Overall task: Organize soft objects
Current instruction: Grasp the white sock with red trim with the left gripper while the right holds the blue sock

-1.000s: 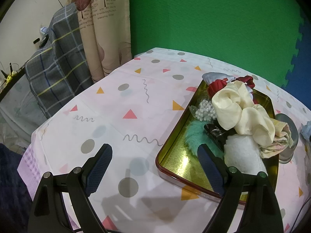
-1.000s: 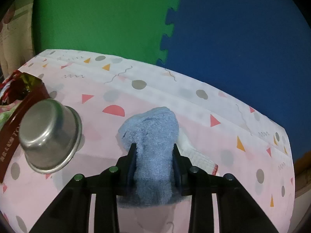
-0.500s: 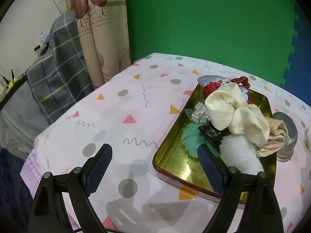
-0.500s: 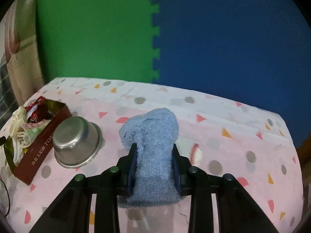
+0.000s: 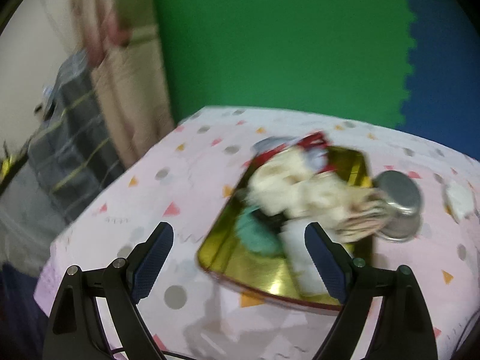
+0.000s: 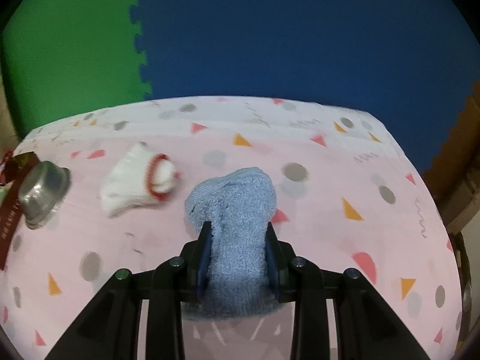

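A pink tablecloth (image 6: pixel 315 180) with triangles and dots fills your view. Your right gripper (image 6: pixel 237 240) clamps a fluffy light-blue sock (image 6: pixel 237 210) at lower centre. A white red-trimmed sock (image 6: pixel 138 180) lies upper left. Your left gripper (image 5: pixel 238 258) gapes wide, empty, over the blurred gold tin tray (image 5: pixel 240 270) of soft items.

Table (image 6: pixel 315 180), covered with a pink-and-white cloth printed with grey dots, coloured triangles and squiggles. Resting on it: one gold-lined tin tray (image 5: pixel 240 267) with dark red sides, heaped with soft items; one steel bowl (image 6: pixel 42 192) touching the tray; one white sock with red trim (image 6: pixel 135 180).
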`<move>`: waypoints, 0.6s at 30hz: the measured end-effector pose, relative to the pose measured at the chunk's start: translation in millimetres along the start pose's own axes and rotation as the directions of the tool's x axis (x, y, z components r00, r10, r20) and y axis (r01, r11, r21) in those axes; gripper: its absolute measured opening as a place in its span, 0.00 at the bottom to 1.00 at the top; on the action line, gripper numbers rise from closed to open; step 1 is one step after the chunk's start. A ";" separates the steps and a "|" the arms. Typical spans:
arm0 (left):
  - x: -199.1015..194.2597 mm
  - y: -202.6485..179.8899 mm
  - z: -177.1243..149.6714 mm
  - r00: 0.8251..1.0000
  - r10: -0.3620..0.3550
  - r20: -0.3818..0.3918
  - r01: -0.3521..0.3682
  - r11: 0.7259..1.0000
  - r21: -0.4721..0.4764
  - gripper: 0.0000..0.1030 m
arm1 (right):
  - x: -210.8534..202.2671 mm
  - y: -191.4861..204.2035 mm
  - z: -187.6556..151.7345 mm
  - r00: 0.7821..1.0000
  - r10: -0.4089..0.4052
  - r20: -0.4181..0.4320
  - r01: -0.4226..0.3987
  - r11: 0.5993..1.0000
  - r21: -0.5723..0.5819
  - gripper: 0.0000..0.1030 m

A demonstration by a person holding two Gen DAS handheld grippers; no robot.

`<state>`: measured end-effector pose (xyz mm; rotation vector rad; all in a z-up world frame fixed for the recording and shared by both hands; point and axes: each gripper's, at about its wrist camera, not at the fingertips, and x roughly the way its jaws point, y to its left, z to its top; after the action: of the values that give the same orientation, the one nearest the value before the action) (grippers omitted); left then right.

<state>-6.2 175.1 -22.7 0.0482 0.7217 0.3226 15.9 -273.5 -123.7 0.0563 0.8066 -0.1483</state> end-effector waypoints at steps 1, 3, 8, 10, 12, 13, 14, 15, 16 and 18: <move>-5.4 -8.4 3.6 1.000 -0.016 0.009 0.016 1.000 0.022 0.85 | 1.5 -6.5 -2.4 1.000 -0.009 0.001 0.009 1.000 0.006 0.31; -17.3 -30.1 11.1 0.997 -0.081 0.020 0.080 0.995 0.056 0.87 | 5.4 -20.7 -6.2 1.000 -0.024 -0.001 0.025 0.999 0.029 0.31; -31.5 -93.2 20.8 0.967 -0.254 -0.010 0.253 0.956 0.148 0.88 | 11.9 -47.6 -15.5 0.999 -0.037 -0.016 0.039 0.996 0.084 0.31; -31.5 -119.3 22.9 0.949 -0.315 -0.035 0.316 0.932 0.179 0.88 | 13.2 -53.6 -19.9 0.999 -0.031 -0.018 0.033 0.996 0.087 0.31; -27.0 -145.7 24.1 0.929 -0.364 -0.074 0.371 0.907 0.199 0.88 | 12.9 -57.4 -21.7 1.000 -0.011 -0.019 0.013 0.995 0.095 0.31; -23.6 -157.8 25.8 0.915 -0.392 -0.094 0.403 0.891 0.208 0.89 | 13.0 -58.4 -21.7 1.000 -0.005 -0.021 0.007 0.995 0.095 0.31; -20.6 -169.4 25.5 0.899 -0.424 -0.114 0.439 0.872 0.218 0.90 | 14.8 -58.4 -21.5 1.000 -0.001 -0.025 0.003 0.996 0.094 0.33; -16.7 -185.1 25.4 0.880 -0.453 -0.144 0.475 0.850 0.229 0.91 | 17.1 -57.9 -21.7 0.999 0.004 -0.031 -0.001 0.996 0.091 0.33; -13.4 -199.1 24.4 0.861 -0.478 -0.172 0.507 0.829 0.236 0.94 | 18.5 -56.9 -21.4 0.999 0.005 -0.036 -0.002 0.996 0.088 0.33; -5.3 -221.3 23.4 0.837 -0.502 -0.218 0.544 0.806 0.233 0.94 | 19.1 -56.0 -21.2 0.999 0.004 -0.038 0.000 0.996 0.085 0.34</move>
<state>65.9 -35.1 -35.8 0.0975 0.8920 -0.3216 5.2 -328.8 -151.8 0.1405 0.8384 -0.1801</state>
